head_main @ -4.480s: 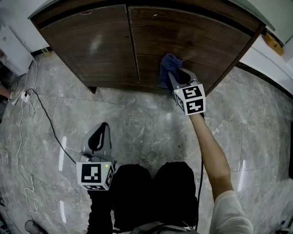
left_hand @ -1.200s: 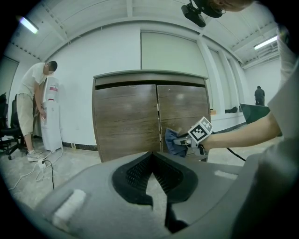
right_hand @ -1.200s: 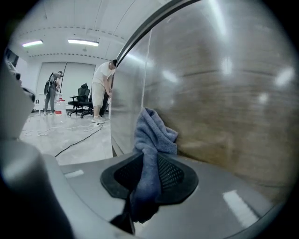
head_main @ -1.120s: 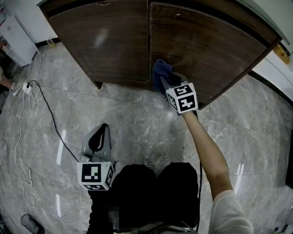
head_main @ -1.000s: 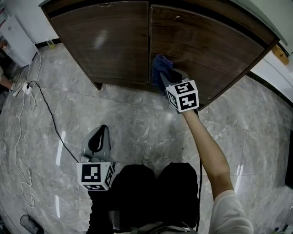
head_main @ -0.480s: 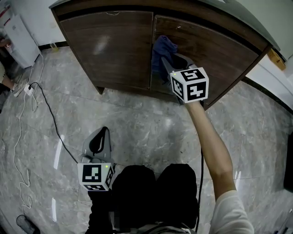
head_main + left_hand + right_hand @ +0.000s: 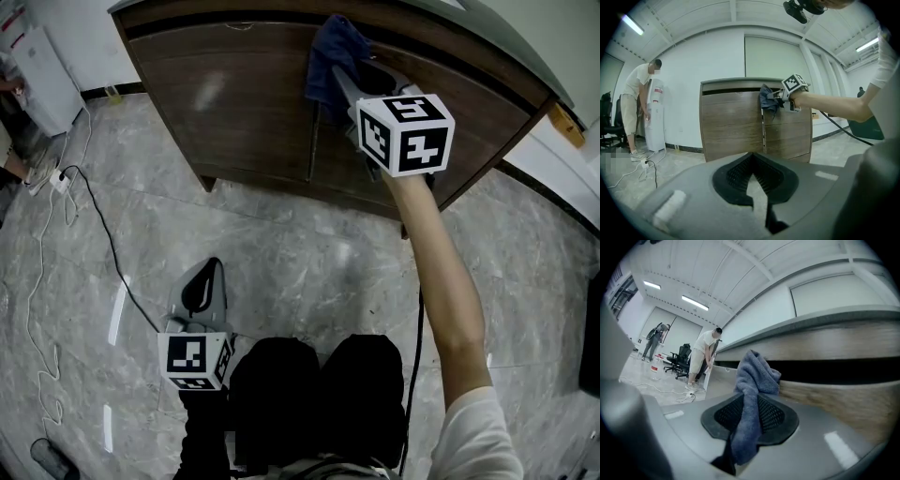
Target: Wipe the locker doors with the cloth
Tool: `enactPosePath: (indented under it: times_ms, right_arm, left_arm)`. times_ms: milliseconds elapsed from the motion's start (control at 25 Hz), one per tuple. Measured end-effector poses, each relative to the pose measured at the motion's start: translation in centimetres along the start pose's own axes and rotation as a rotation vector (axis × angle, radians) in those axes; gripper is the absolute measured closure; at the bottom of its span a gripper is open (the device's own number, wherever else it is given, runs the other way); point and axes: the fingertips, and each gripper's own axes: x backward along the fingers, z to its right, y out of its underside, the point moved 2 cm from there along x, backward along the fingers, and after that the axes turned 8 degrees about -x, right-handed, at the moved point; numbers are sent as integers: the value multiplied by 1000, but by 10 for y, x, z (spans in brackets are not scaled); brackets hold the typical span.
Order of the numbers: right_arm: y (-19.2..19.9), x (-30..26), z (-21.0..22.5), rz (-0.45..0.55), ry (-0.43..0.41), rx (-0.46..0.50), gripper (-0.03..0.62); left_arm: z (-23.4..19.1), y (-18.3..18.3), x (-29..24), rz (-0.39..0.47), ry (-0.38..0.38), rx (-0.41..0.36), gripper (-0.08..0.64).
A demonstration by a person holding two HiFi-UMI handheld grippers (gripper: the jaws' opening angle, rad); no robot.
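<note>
Holding the cloth [image 7: 333,52] clamped between its jaws, the right gripper [image 7: 342,82] has it high on the locker, at the seam [image 7: 313,141] where the left door [image 7: 234,103] meets the right door [image 7: 478,103]. The cloth sits just under the dark gap [image 7: 843,371] above the doors. It seems to lie against the wood, though we cannot be sure how firmly. The left gripper [image 7: 210,272] hangs low over the floor [image 7: 309,253], well away from the locker, with its jaws together on nothing.

We see three ways this could go wrong:

- **Losing the cloth.** Only a narrow strip is pinched, and most of the cloth is bunched loosely past the fingertips. If that bunch slips into the gap or snags on a door's upper edge, the next stroke could drag it out of the jaws.
- **Scratching the wood.** If the bunch folds aside as we push, the hard jaw tips would meet the door instead of the fabric and could mark it.
- **Moving a door.** We are working right on the seam, so a sideways pull may catch a door's edge and swing it open, or rattle it.

The arm is also stretched far out. We judge that pressure will be uneven and patches near the top corners could easily be missed.
</note>
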Motion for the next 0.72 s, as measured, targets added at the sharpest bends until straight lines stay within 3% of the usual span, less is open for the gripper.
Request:
enactPosePath:
  times_ms: [240, 720]
  right_arm:
    - [-15, -1, -2, 57, 4, -15, 503]
    - [79, -18, -18, -15, 1, -19, 503]
  left_arm:
    - [-2, 5, 0, -6, -5, 6, 558]
    - [-10, 13, -1, -22, -15, 6, 558]
